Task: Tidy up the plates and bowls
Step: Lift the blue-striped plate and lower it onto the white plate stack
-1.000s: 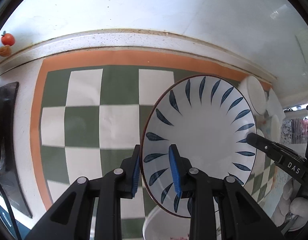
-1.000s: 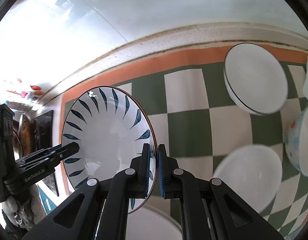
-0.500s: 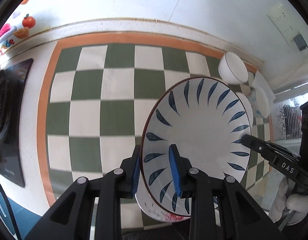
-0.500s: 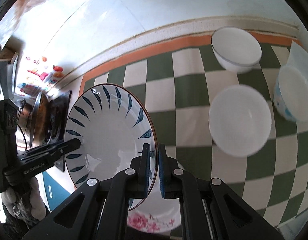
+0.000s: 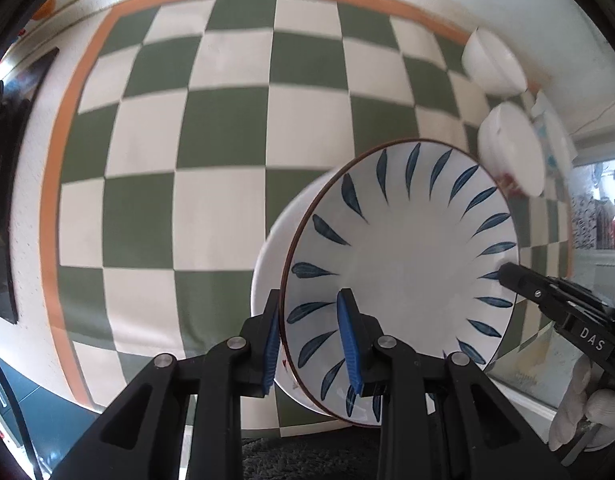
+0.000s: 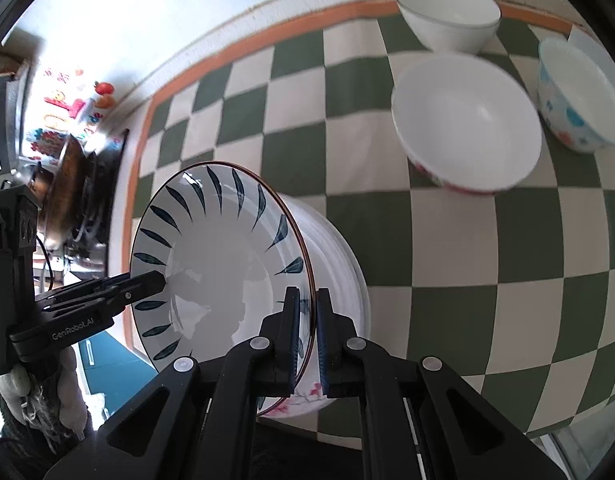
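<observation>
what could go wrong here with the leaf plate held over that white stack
1. Each tongs pair, left and right, pinches only the rim of the leaf plate, so it could slip or tilt.
2. Lowered off-centre, it might knock the white stack.
3. Three bowls sit close by.

Green-and-white checkered cloth w/ orange border (image 5: 211, 136) covers the counter. Colourful fridge magnets (image 6: 73, 108) at far left, nr a black stovetop (image 6: 101, 184).

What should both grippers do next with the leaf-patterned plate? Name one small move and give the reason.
Probably lower the leaf-patterned plate straight down onto the stack of white plates beneath it. The left gripper and right gripper each clamp opposite rims, and the plate hangs just above the stack on the checkered cloth, roughly lined up with it, not yet resting.
</observation>
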Demonstrator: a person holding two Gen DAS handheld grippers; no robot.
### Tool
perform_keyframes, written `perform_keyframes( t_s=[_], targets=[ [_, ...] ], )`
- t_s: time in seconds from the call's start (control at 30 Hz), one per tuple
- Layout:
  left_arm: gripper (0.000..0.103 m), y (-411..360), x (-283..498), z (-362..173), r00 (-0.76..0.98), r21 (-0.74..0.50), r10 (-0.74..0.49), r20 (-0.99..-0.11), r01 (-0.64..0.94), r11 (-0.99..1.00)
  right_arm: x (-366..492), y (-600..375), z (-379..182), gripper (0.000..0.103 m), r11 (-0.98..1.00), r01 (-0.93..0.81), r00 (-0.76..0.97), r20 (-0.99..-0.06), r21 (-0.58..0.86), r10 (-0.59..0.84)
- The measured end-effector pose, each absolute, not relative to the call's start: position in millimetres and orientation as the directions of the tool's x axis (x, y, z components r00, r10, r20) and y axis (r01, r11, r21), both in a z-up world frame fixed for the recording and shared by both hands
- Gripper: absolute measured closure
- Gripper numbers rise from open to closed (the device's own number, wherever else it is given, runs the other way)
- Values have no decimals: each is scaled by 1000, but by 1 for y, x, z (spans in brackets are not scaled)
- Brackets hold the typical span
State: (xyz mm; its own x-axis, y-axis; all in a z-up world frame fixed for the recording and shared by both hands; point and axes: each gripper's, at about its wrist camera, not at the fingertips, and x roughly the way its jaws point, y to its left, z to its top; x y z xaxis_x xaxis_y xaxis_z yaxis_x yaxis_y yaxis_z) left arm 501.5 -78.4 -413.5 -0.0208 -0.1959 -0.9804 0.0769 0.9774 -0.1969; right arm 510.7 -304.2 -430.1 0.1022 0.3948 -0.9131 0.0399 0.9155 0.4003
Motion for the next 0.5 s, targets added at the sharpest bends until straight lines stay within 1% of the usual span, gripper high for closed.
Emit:
perform_keyframes(
  t_s=[0.3, 0.5],
  targets=[
    [78, -85, 494, -436, -59, -133, -129, -990, 63, 989, 503, -303, -459, 94, 919, 12, 40, -919, 393, 393],
    [78, -88, 494, -437, -51, -120, -117, -992, 53, 991, 507, -298, -472, 94, 925, -10, 8, -925, 380, 380]
  ],
)
